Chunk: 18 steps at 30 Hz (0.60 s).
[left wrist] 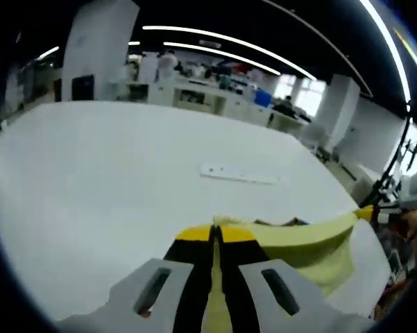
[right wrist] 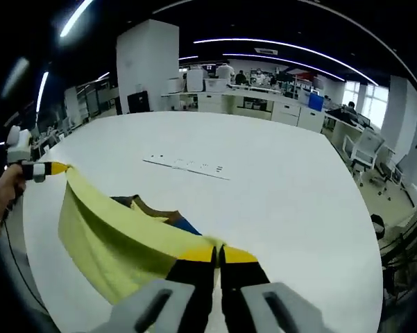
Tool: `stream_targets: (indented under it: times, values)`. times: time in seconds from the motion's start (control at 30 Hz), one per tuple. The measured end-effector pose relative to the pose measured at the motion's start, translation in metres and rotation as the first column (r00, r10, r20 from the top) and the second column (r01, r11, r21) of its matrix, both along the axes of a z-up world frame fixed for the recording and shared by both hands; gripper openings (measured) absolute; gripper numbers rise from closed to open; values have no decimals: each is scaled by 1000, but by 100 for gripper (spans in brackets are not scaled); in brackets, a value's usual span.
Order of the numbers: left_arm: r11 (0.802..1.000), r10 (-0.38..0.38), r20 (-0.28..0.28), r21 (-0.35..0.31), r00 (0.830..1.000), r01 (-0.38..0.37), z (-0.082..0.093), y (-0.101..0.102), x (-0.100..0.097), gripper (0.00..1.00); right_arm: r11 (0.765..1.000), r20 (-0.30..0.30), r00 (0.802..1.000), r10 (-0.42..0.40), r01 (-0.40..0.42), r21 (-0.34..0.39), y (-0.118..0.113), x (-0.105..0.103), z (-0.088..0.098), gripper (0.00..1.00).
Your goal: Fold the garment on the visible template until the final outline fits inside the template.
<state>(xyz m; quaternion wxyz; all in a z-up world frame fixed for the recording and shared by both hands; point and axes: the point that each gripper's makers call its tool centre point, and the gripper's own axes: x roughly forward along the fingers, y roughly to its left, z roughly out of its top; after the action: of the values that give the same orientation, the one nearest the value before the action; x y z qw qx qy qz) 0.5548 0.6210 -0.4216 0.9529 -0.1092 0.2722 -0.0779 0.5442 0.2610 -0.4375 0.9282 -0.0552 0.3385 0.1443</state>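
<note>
A pale yellow garment [left wrist: 312, 239] hangs stretched between my two grippers above the white table [left wrist: 111, 180]. My left gripper [left wrist: 216, 236] is shut on one corner of it, jaws tight together with the cloth pinched between the yellow tips. Off to the right, my right gripper [left wrist: 366, 213] holds the other corner. In the right gripper view the garment [right wrist: 118, 243] sags from my right gripper [right wrist: 218, 255], shut on it, over to my left gripper [right wrist: 52, 168] at the far left. A brown and blue patch [right wrist: 163, 214] shows behind the fold.
A thin white strip [left wrist: 239, 175] lies flat mid-table, also in the right gripper view as the strip [right wrist: 187, 166]. A hand [right wrist: 3, 191] holds the far gripper. Past the table stand a white pillar [right wrist: 147, 66], desks and office chairs [right wrist: 364, 156].
</note>
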Motion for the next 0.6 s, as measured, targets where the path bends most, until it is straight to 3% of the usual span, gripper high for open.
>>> stream_targets:
  times: [0.6]
  values:
    - [997,78,-86,-4,993,-78,-76,7,30,0,997,-71,995,-74,74,2,-4,32,-63,0]
